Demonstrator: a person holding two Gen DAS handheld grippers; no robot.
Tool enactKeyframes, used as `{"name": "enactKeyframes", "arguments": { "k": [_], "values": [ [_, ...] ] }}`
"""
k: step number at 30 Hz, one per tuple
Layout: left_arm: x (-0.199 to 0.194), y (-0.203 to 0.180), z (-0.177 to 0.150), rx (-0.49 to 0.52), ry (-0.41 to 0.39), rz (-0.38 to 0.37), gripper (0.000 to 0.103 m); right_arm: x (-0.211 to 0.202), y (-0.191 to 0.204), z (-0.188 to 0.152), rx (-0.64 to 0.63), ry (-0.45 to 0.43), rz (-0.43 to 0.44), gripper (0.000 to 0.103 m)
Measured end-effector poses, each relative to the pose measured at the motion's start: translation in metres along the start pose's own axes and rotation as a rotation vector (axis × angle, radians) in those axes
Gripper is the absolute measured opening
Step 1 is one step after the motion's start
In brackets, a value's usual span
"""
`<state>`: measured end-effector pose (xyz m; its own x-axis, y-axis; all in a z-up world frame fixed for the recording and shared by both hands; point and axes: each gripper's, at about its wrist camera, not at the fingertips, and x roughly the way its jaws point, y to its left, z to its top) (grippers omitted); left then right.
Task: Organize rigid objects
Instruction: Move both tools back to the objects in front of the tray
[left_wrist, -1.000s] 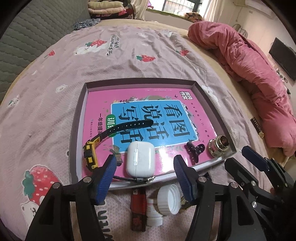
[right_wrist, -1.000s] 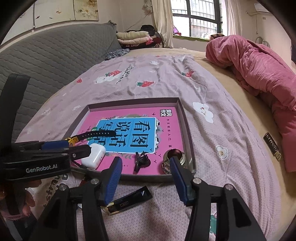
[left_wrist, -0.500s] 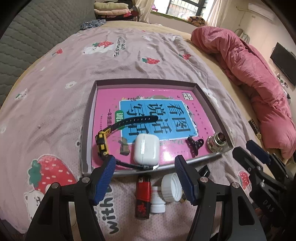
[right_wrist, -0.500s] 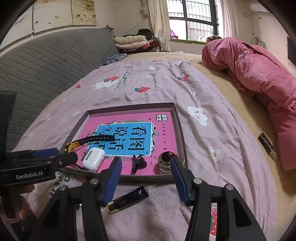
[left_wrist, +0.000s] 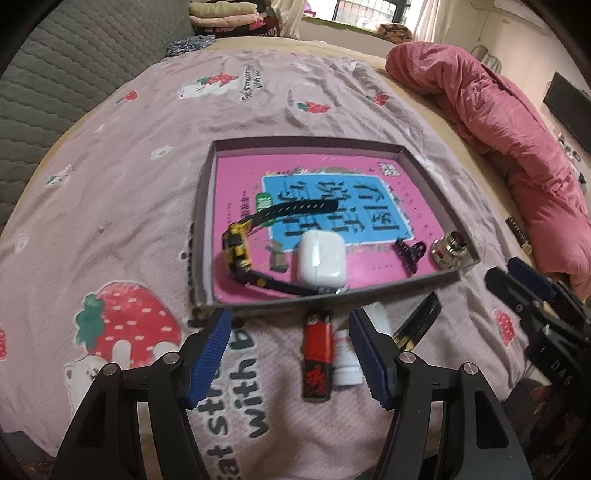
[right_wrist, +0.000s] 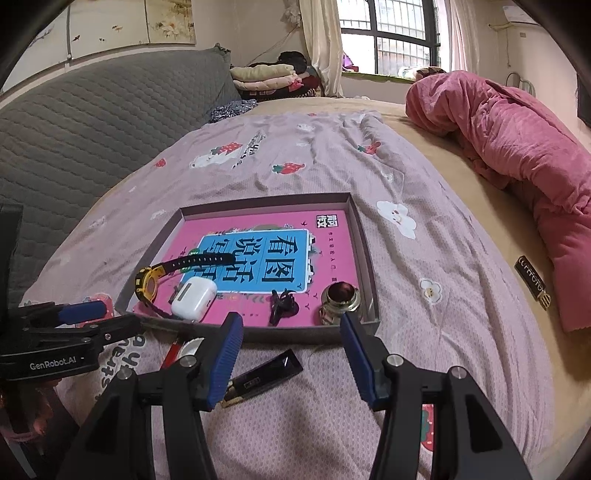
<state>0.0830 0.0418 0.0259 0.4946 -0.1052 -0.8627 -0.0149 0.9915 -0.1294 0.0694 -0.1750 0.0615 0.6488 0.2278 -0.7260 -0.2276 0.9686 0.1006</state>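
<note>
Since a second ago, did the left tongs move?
Yes. The left tongs backed away from the tray; their tips were beside the earbud case, now short of the tray.

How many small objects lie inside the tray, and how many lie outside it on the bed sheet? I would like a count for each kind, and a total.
In the tray:
watch: 1
white earbuds case: 1
black hair clip: 1
metal fitting: 1
On the bed sheet:
red lighter: 1
white bottle: 1
black and gold case: 1
Total: 7

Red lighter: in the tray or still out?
Out. The red lighter lies flat on the bedspread just outside the tray's near wall, between the open left gripper's fingers.
</note>
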Motion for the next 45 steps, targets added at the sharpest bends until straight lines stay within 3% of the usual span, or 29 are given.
{"name": "enactKeyframes", "arguments": {
  "k": [20,45],
  "values": [
    [0.017,-0.003,-0.045,0.058,0.089,0.015,0.068,0.010,0.004,-0.019,0.005,0.072,0.004,0.054],
    [0.059,-0.010,-0.045,0.057,0.127,0.014,0.068,0.030,0.007,-0.036,0.001,0.122,0.009,0.054]
  ]
}}
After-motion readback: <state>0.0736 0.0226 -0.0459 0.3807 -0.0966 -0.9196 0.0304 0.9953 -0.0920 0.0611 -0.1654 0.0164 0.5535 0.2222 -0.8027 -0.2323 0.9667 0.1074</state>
